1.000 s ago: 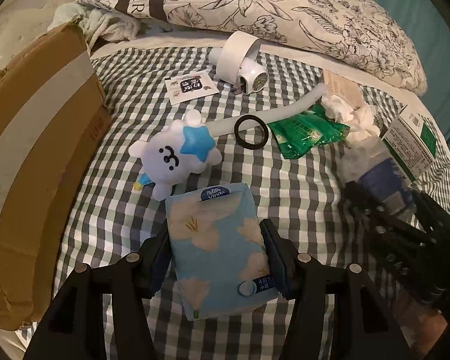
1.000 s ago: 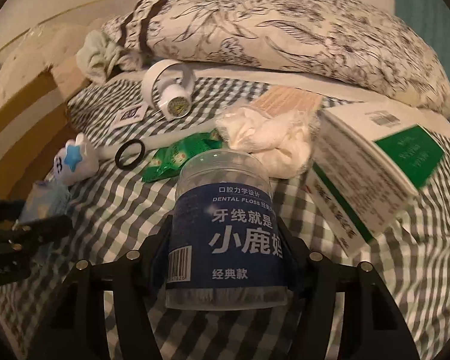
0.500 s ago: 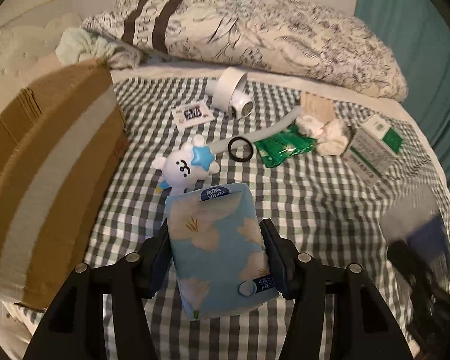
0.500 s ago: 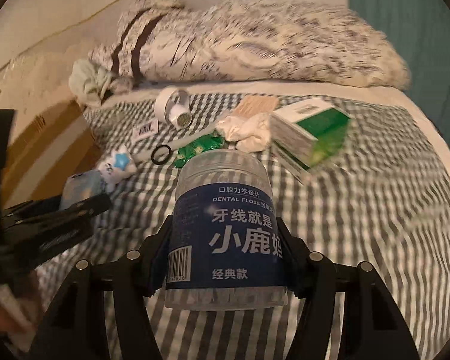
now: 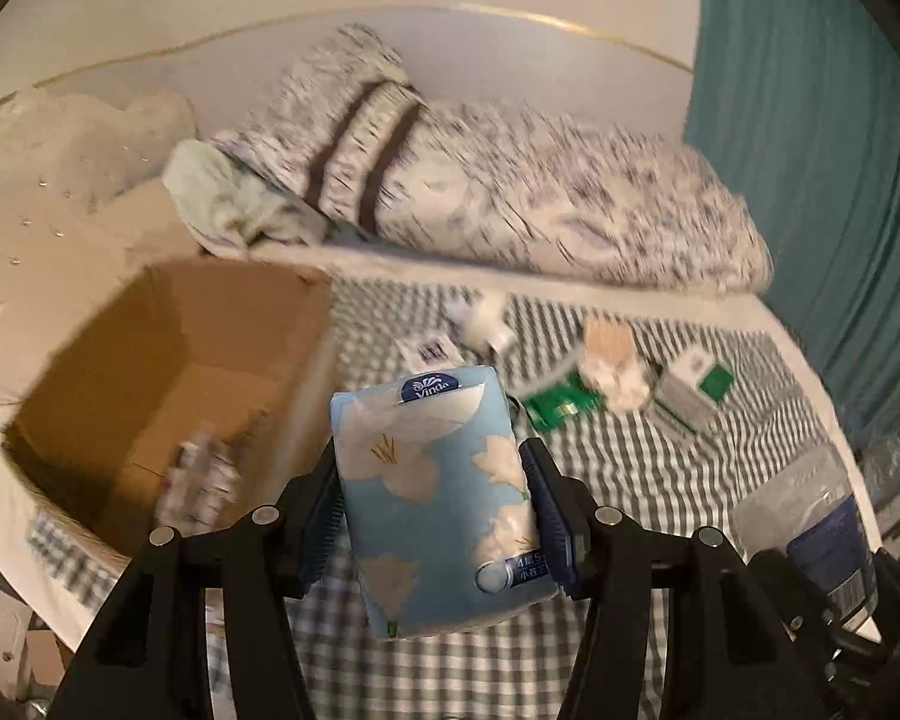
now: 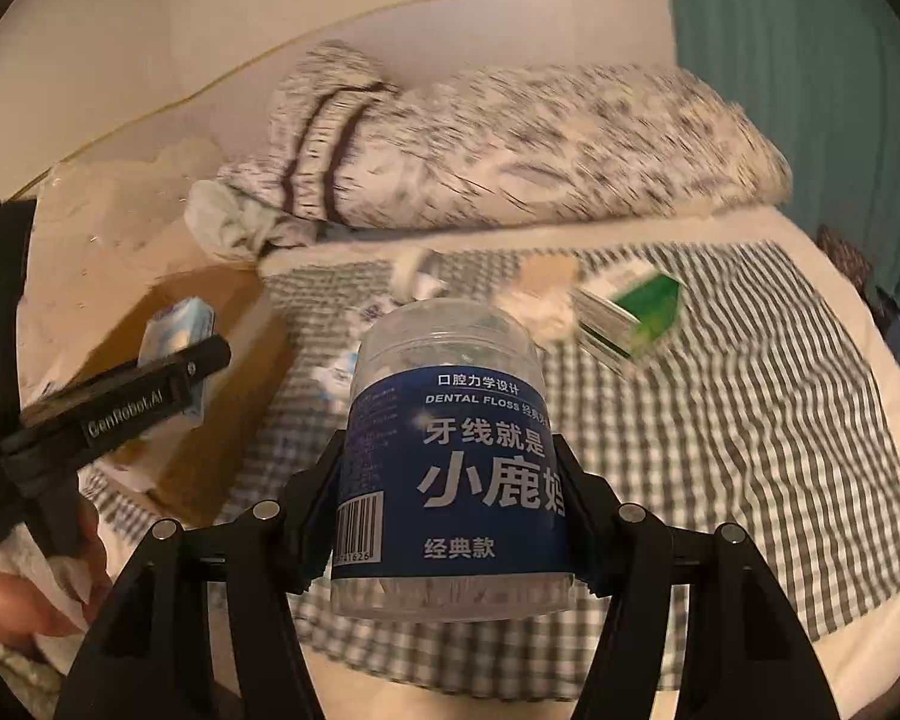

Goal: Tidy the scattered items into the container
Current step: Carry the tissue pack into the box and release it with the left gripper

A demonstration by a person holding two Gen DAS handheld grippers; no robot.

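Note:
My left gripper is shut on a blue flowered tissue pack, held in the air beside the right wall of the open cardboard box. My right gripper is shut on a clear dental floss jar with a blue label, above the checked sheet. In the right wrist view the left gripper and its tissue pack hang over the box. A green packet, a white wad, a green-and-white carton, a white roll and a card lie on the bed.
A blurred item lies inside the box. A patterned pillow and pale green cloth lie at the bed's far side. A teal curtain hangs at the right. A person's hand holds the left gripper.
Both grippers have risen and swung left, each keeping its load. The box's open inside has come into view, and the items on the bed look smaller and farther off.

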